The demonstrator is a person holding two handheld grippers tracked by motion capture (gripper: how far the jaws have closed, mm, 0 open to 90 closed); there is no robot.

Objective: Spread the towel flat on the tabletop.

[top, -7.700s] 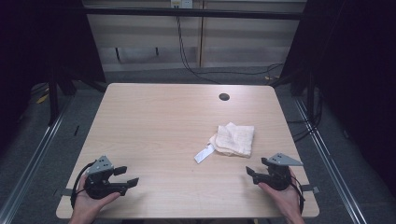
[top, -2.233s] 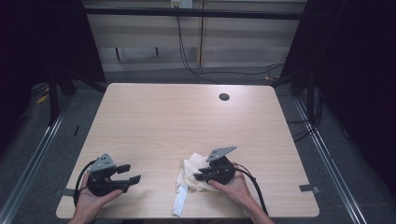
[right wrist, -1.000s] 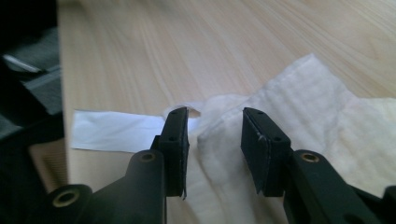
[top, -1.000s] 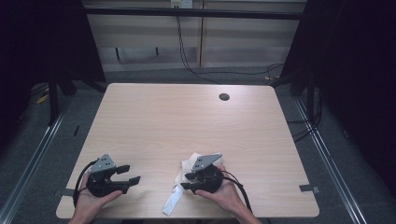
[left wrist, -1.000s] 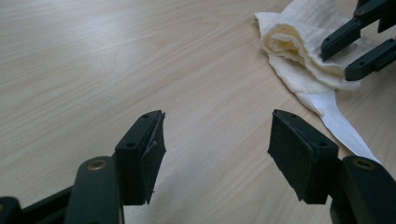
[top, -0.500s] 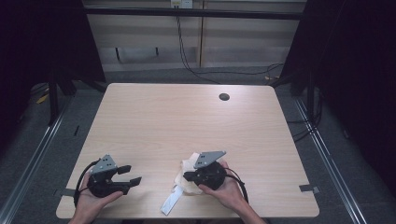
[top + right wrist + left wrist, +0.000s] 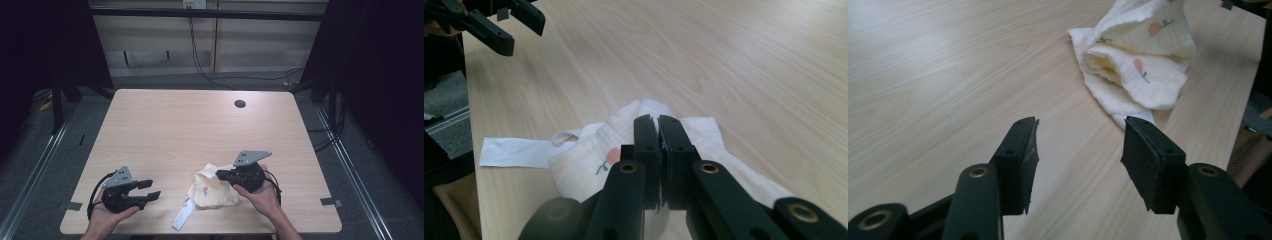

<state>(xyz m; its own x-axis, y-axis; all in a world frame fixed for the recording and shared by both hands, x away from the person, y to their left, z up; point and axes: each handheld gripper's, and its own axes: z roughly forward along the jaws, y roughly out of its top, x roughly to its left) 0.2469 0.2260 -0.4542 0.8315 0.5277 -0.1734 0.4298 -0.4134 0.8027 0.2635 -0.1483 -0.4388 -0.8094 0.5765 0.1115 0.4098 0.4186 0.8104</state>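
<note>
Cream cloth (image 7: pixel 212 187), crumpled, is seen near the front edge of the table (image 7: pixel 190 125), its white label (image 7: pixel 183 216) reaching that edge. The right tool (image 7: pixel 220 174) is clenched on a fold of the cloth. The left tool (image 7: pixel 150 189), just narrowed, is held released beside it with nothing between its jaws.

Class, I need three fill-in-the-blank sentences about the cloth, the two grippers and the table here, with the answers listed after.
1. The right gripper has its jaws ____ on a fold of the cream cloth.
2. The left gripper has nothing between its jaws, which stand ____.
3. The white label on the cloth lies near the table edge ____ to the person.

Missing words: shut; open; nearest
</note>
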